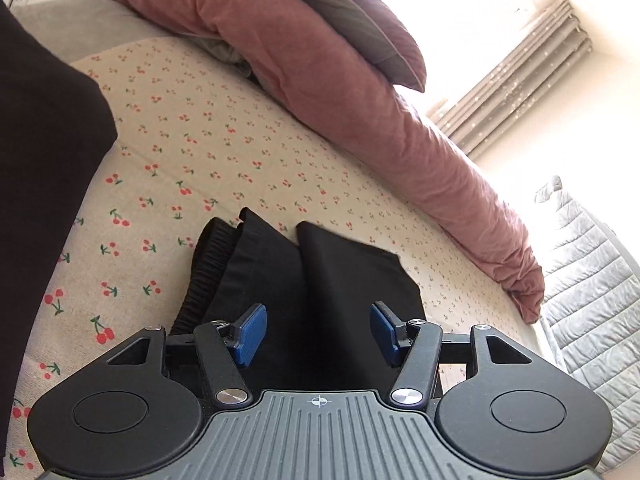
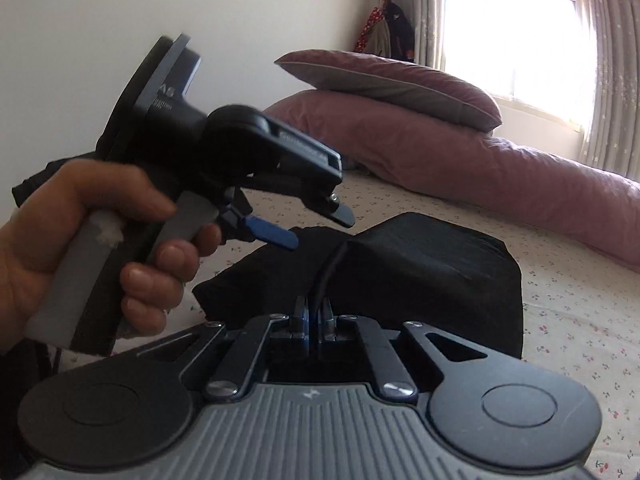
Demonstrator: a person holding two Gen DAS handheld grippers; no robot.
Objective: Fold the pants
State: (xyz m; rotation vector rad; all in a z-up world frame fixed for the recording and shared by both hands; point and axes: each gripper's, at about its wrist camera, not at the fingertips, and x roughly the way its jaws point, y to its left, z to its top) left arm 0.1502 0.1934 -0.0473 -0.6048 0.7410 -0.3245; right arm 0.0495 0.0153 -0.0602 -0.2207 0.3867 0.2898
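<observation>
Right wrist view, right tongs (image 2: 313, 312) pinching black pants (image 2: 420, 264) fold edge, left tongs (image 1: 318, 330) parted, empty

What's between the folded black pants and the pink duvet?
Only bare cherry-print sheet separates the pants from the pink duvet; clearest in the left wrist view.

A home bedroom: bed (image 1: 224, 128), pillows (image 2: 400, 84), curtained window (image 2: 516, 40).

One pair of black pants (image 1: 320, 280) lies on one bed sheet (image 1: 200, 140). Two grippers: the left gripper (image 1: 318, 330) and the right gripper (image 2: 314, 320). One pink duvet (image 1: 400, 120), one pillow (image 2: 400, 80), one window (image 2: 516, 36).
</observation>
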